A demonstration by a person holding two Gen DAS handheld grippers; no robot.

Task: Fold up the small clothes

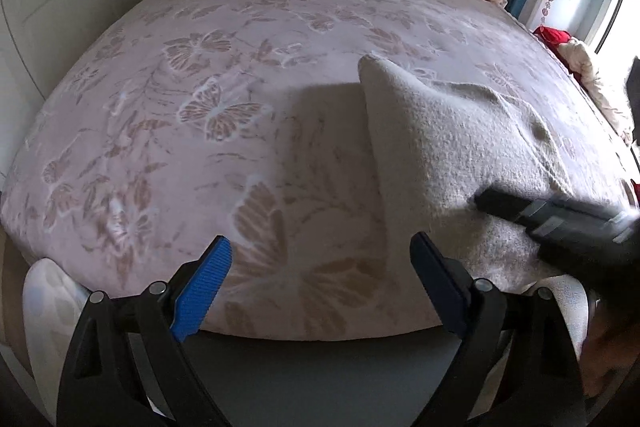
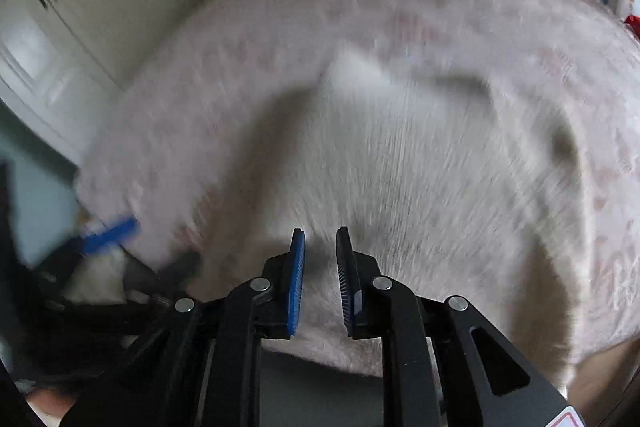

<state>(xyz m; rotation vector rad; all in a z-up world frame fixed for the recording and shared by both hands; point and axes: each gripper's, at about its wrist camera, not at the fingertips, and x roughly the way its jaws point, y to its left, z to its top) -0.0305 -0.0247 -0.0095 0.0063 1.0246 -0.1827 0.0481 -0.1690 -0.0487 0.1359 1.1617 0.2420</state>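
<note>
1. A fuzzy white garment (image 1: pixel 452 147) lies rumpled on the bed (image 1: pixel 200 107), one corner peaked up.
2. The left gripper (image 1: pixel 320 259) hangs wide open and empty beside it.
3. The right gripper (image 2: pixel 320 267) hovers over the garment, jaws narrow, gripping nothing.

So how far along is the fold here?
Early. Done: the white garment lies on the bed, one corner raised. In hand: nothing clearly; the right gripper hovers over it, jaws narrow with a gap, and the left gripper is open over bare blanket. Left: all the neat folds.
</note>
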